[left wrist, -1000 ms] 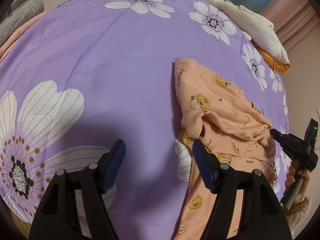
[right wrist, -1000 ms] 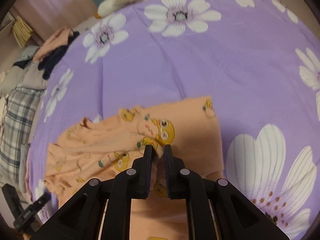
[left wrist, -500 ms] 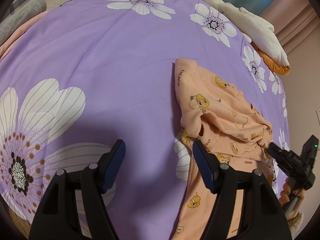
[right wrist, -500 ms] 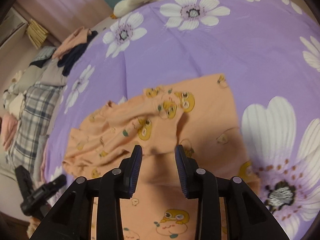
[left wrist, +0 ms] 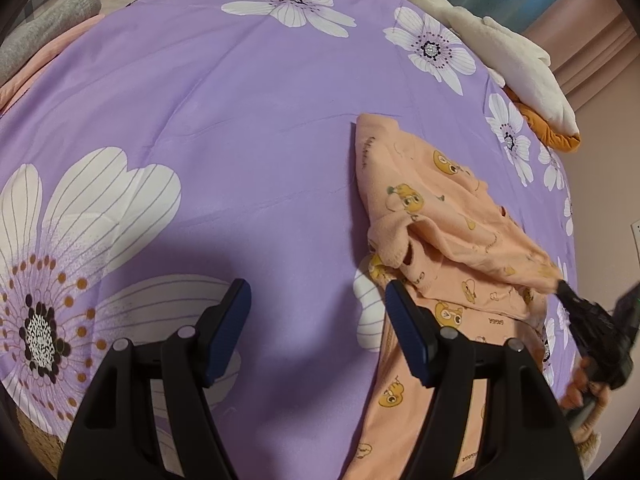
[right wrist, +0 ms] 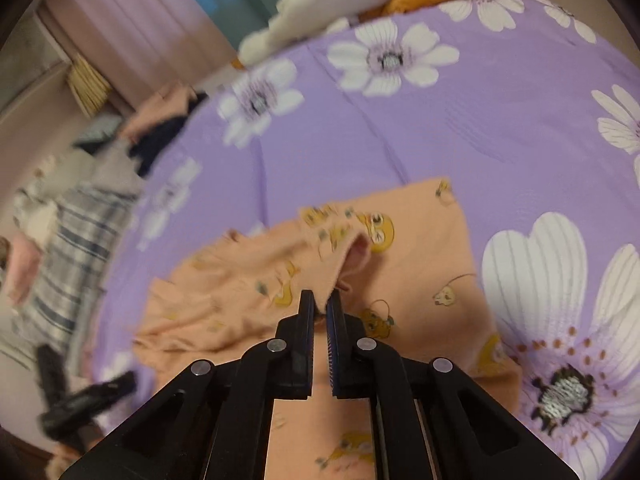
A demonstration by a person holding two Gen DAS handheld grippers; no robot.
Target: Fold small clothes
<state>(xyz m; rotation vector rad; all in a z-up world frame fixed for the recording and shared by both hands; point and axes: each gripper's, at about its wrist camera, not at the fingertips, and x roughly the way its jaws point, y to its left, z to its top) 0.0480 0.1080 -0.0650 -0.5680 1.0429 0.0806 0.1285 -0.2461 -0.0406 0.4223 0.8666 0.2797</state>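
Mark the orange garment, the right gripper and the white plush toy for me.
orange garment [left wrist: 452, 216]: left wrist view, on its printed upper layer.
right gripper [right wrist: 320, 306]: right wrist view, between its fingertips, shut on a pinch of the garment.
white plush toy [left wrist: 516, 68]: left wrist view, on its body.

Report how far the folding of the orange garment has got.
Done: little; the orange garment lies rumpled on the purple bedspread, one part flopped over itself, no neat fold visible.
In hand: the right gripper is shut on a pinch of the cloth, which lifts into a ridge at the jaws.
Left: the left gripper hangs open and empty beside the garment's edge; flattening and every proper fold remain.
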